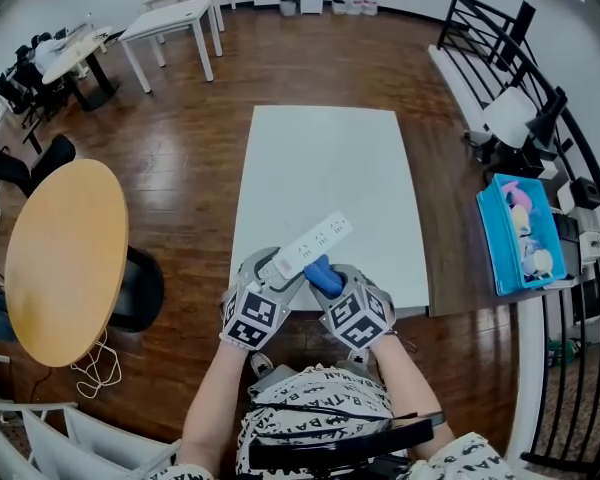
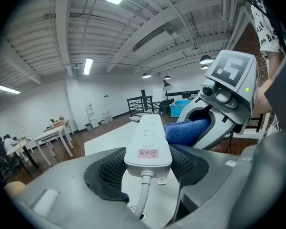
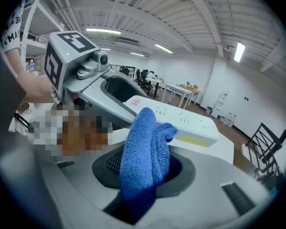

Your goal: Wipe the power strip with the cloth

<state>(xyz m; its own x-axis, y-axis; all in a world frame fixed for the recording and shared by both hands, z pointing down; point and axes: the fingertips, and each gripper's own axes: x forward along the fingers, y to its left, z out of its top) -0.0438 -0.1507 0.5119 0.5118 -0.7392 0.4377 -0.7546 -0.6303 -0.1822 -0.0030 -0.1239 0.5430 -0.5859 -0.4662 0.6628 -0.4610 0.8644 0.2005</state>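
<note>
A white power strip (image 1: 307, 247) is held up above the near edge of the white table (image 1: 325, 158). My left gripper (image 1: 270, 283) is shut on its cable end, where a pink label (image 2: 148, 153) and the cord show between the jaws. My right gripper (image 1: 332, 286) is shut on a bunched blue cloth (image 1: 323, 275). The cloth (image 2: 186, 130) rests against the right side of the strip (image 2: 148, 140), near its held end. From the right gripper view the cloth (image 3: 145, 156) stands up between the jaws, with the strip (image 3: 178, 121) just behind it.
A round wooden table (image 1: 65, 258) stands to the left and a blue bin (image 1: 518, 233) of items to the right by a black railing (image 1: 580, 188). White desks (image 1: 170, 23) stand far back on the wooden floor.
</note>
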